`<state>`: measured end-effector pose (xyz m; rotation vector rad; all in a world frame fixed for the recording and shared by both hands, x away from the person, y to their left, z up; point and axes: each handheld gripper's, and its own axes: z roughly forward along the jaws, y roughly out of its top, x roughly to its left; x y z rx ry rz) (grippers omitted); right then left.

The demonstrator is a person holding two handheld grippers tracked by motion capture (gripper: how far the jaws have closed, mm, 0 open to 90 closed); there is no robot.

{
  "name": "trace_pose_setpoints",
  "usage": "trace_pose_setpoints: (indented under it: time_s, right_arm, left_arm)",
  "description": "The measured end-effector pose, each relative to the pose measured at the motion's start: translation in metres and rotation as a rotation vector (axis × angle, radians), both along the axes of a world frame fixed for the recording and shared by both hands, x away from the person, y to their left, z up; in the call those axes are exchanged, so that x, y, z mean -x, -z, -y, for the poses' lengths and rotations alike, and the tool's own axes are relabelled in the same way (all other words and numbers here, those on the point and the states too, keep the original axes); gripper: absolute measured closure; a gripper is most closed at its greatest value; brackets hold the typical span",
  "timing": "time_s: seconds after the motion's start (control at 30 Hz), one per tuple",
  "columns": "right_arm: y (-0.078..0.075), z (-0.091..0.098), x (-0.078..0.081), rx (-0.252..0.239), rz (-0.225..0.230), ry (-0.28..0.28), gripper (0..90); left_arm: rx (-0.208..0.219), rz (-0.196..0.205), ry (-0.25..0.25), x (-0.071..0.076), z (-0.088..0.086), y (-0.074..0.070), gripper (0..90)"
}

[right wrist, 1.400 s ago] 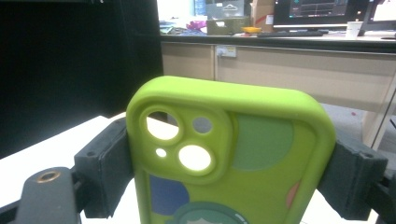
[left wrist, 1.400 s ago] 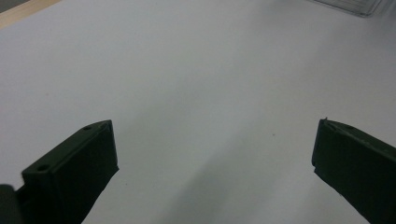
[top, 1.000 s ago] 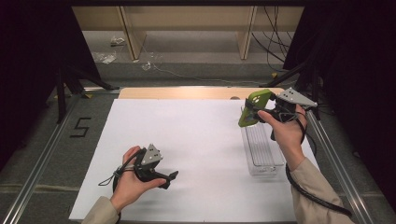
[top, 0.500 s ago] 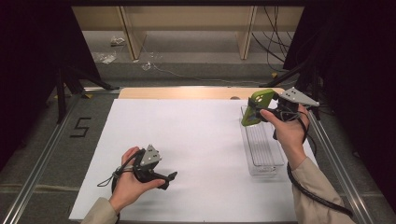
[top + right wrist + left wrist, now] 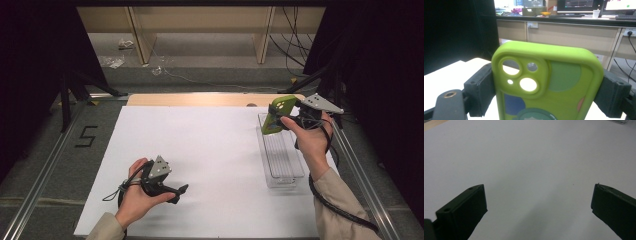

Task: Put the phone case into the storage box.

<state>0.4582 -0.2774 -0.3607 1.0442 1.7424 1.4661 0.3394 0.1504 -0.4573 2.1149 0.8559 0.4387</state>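
A lime-green phone case (image 5: 276, 114) with camera cut-outs and a cartoon print is held in the air above the far end of a clear plastic tray (image 5: 285, 167). My right gripper (image 5: 281, 118) is shut on it. In the right gripper view the case (image 5: 564, 75) stands upright, with a black jaw pressed against each side and my right gripper (image 5: 547, 92) around it. My left gripper (image 5: 179, 192) rests on the white sheet (image 5: 215, 145) at the near left, pointing right. In the left gripper view its jaws (image 5: 539, 205) stand wide open with only bare white sheet (image 5: 531, 157) between them.
The long, narrow tray lies on the right side of the sheet. A wooden strip (image 5: 200, 99) borders the far edge, and metal rails (image 5: 50, 165) run along both sides. A "5" mark (image 5: 86, 136) is on the grey surface at the left. Cables trail from both grippers.
My right hand has carried the green case a little to the right, above the tray's far end. The left hand and its gripper have stayed put.
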Motion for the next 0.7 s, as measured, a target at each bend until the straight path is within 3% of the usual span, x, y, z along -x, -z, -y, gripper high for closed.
trace_pose_setpoints:
  time_s: [0.7]
  right_arm:
    - [0.0050, 0.0072, -0.0049, 0.015, -0.009, 0.029, 16.8]
  left_arm:
    - [-0.001, -0.001, -0.005, 0.0010, -0.0031, 0.0008, 0.0]
